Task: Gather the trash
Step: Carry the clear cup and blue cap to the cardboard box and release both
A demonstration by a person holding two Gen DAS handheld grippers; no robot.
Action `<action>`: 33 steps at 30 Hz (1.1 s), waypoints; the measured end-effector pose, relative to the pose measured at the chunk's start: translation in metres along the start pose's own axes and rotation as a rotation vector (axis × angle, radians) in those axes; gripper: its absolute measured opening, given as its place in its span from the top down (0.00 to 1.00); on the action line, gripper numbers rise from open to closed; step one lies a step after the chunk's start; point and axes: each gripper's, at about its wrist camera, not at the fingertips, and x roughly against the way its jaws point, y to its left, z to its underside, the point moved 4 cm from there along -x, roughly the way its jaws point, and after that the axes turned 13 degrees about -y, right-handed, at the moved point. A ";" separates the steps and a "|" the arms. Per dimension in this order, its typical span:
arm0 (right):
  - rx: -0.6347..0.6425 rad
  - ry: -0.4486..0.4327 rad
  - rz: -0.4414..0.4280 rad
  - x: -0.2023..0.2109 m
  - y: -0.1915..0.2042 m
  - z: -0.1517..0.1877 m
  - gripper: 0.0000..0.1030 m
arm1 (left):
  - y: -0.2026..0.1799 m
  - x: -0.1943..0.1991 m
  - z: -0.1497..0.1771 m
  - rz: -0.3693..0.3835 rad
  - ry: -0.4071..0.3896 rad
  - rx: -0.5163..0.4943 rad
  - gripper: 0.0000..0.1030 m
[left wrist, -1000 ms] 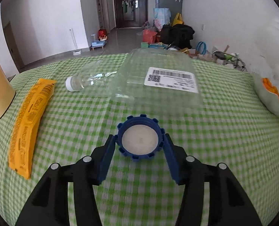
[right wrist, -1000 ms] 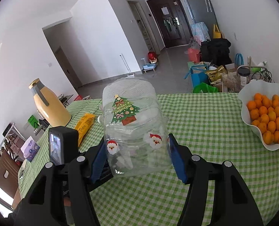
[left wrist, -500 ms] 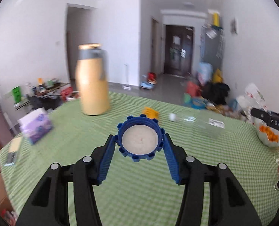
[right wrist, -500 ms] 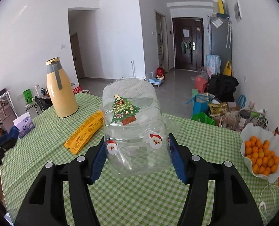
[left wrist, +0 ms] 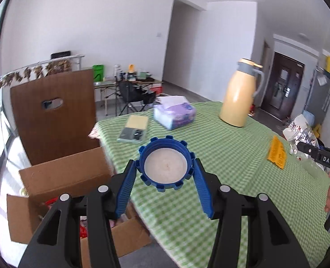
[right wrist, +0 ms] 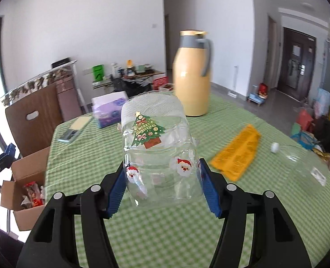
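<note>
Left wrist view: the left hand-held gripper (left wrist: 166, 177) is clamped on a blue ribbed cap (left wrist: 165, 163) with a white inside, held up over the near corner of the green checked worktop (left wrist: 220, 156). Just past that corner, down on the floor, sits an open cardboard box (left wrist: 60, 178) with some red wrappers in it, though the gripper body hides most of the inside. A wooden chair back (left wrist: 53, 116) stands behind the box. On the worktop there's a tissue pack (left wrist: 175, 114), a flat yellow-and-grey thing I can't identify (left wrist: 133, 128), a yellow thermos jug (left wrist: 239, 96) and an orange wrapper (left wrist: 276, 154). At the right edge the other gripper shows only partly. In the right wrist view the right hand-held gripper (right wrist: 161, 185) squeezes a clear plastic container (right wrist: 158, 154) with a Christmas tree sticker and Santa stickers, blocking the middle of the worktop. Beyond it lies a clear bottle (right wrist: 298, 158) with a white cap, on its side, blurry and hard to make out.
</note>
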 end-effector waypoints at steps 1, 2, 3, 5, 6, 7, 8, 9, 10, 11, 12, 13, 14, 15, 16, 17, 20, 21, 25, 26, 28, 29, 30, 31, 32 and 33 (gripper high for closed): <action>0.021 0.012 -0.049 -0.013 0.031 -0.001 0.42 | 0.022 0.002 0.002 -0.034 0.006 0.017 0.52; 0.048 0.022 -0.106 -0.024 0.063 -0.002 0.42 | 0.047 0.004 0.005 -0.066 0.011 0.031 0.52; 0.072 0.033 -0.168 -0.033 0.095 -0.001 0.42 | 0.070 0.006 0.008 -0.103 0.017 0.042 0.52; 0.106 0.063 -0.274 -0.049 0.153 0.002 0.42 | 0.120 0.010 0.018 -0.177 0.044 0.068 0.52; 0.131 0.088 -0.332 -0.058 0.186 0.006 0.42 | 0.140 0.012 0.023 -0.206 0.058 0.076 0.52; 0.154 0.107 -0.370 -0.067 0.210 0.010 0.42 | 0.157 0.013 0.028 -0.237 0.065 0.086 0.52; 0.179 0.137 -0.412 -0.075 0.236 0.017 0.42 | 0.176 0.015 0.033 -0.265 0.075 0.095 0.52; 0.194 0.164 -0.442 -0.082 0.256 0.024 0.42 | 0.188 0.015 0.036 -0.282 0.086 0.103 0.52; 0.211 0.192 -0.473 -0.088 0.278 0.031 0.42 | 0.205 0.018 0.041 -0.303 0.095 0.117 0.52; 0.224 0.211 -0.500 -0.094 0.296 0.036 0.41 | 0.219 0.020 0.045 -0.315 0.103 0.133 0.52; 0.246 0.231 -0.527 -0.098 0.314 0.043 0.41 | 0.226 0.019 0.049 -0.319 0.111 0.147 0.52; 0.263 0.244 -0.535 -0.099 0.326 0.050 0.41 | 0.235 0.017 0.053 -0.329 0.123 0.165 0.52; 0.279 0.259 -0.540 -0.102 0.338 0.056 0.41 | 0.244 0.014 0.058 -0.340 0.140 0.180 0.52; 0.287 0.273 -0.544 -0.107 0.346 0.060 0.41 | 0.251 0.011 0.063 -0.344 0.155 0.189 0.52; 0.295 0.293 -0.543 -0.114 0.355 0.065 0.41 | 0.256 0.008 0.066 -0.346 0.169 0.198 0.52; 0.306 0.312 -0.541 -0.121 0.362 0.069 0.41 | 0.261 0.005 0.070 -0.345 0.180 0.211 0.52; 0.333 0.344 -0.536 -0.141 0.383 0.078 0.39 | 0.267 -0.005 0.077 -0.325 0.198 0.229 0.52; 0.347 0.361 -0.525 -0.148 0.388 0.081 0.39 | 0.267 -0.007 0.080 -0.323 0.203 0.229 0.52; 0.418 0.378 -0.442 -0.165 0.398 0.095 0.25 | 0.268 -0.016 0.087 -0.304 0.215 0.248 0.52; 0.423 0.369 -0.424 -0.167 0.397 0.095 0.23 | 0.266 -0.018 0.087 -0.298 0.218 0.249 0.52; 0.401 0.367 -0.422 -0.170 0.394 0.095 0.22 | 0.264 -0.025 0.089 -0.287 0.226 0.251 0.52; 0.389 0.368 -0.418 -0.172 0.393 0.094 0.22 | 0.264 -0.029 0.090 -0.279 0.229 0.254 0.52; 0.377 0.363 -0.412 -0.174 0.390 0.093 0.22 | 0.263 -0.033 0.091 -0.270 0.233 0.260 0.52; 0.368 0.359 -0.408 -0.174 0.388 0.091 0.22 | 0.262 -0.038 0.092 -0.262 0.240 0.269 0.52; 0.360 0.356 -0.409 -0.173 0.385 0.088 0.22 | 0.261 -0.042 0.094 -0.251 0.247 0.277 0.52; 0.351 0.351 -0.410 -0.172 0.382 0.086 0.22 | 0.259 -0.048 0.096 -0.231 0.262 0.289 0.52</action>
